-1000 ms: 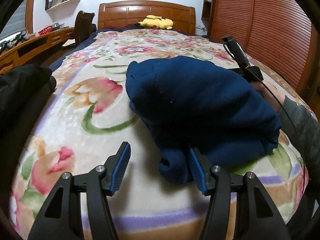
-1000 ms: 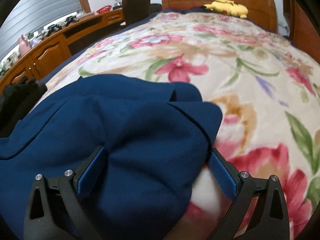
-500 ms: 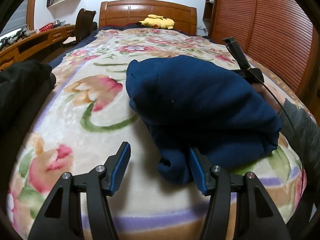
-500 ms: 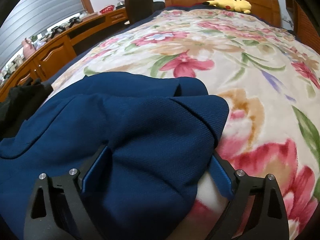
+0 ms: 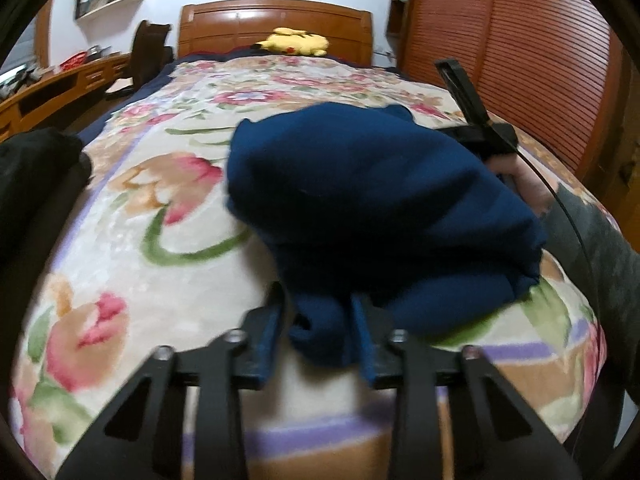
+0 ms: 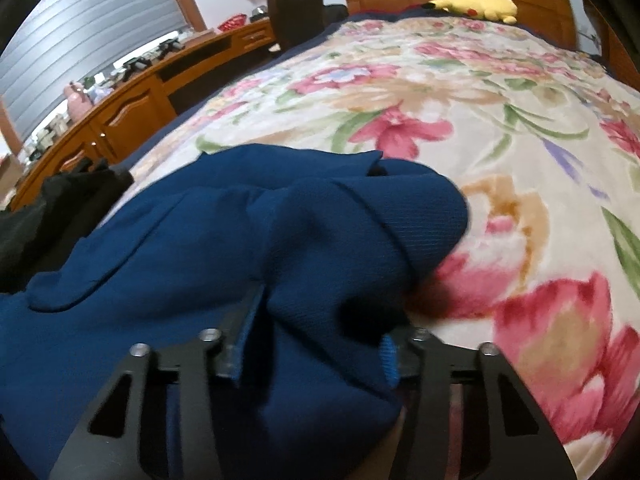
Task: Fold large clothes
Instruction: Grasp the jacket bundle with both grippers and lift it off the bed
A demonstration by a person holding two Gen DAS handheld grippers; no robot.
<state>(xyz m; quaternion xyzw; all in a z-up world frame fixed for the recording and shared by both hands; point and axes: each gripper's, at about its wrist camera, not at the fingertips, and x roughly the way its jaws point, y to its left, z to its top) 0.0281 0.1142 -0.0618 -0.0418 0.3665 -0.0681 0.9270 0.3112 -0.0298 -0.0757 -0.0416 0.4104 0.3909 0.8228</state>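
Note:
A navy blue garment (image 5: 380, 196) lies bundled and partly folded on the floral blanket (image 5: 168, 216) of a bed. My left gripper (image 5: 318, 330) is shut on the garment's rolled near edge. My right gripper (image 6: 316, 344) is shut on a thick fold of the same garment (image 6: 240, 248) at its other end. The right gripper's black body and the hand holding it also show in the left wrist view (image 5: 480, 132) behind the garment.
A black garment (image 5: 36, 184) lies at the bed's left edge. A yellow plush toy (image 5: 294, 42) sits by the wooden headboard (image 5: 276, 20). A wooden desk (image 6: 132, 108) and a chair (image 6: 296, 12) stand left of the bed. A slatted wardrobe (image 5: 520, 60) is on the right.
Both grippers have closed from open onto the navy garment. The bundle has bunched up and lifted slightly between them.

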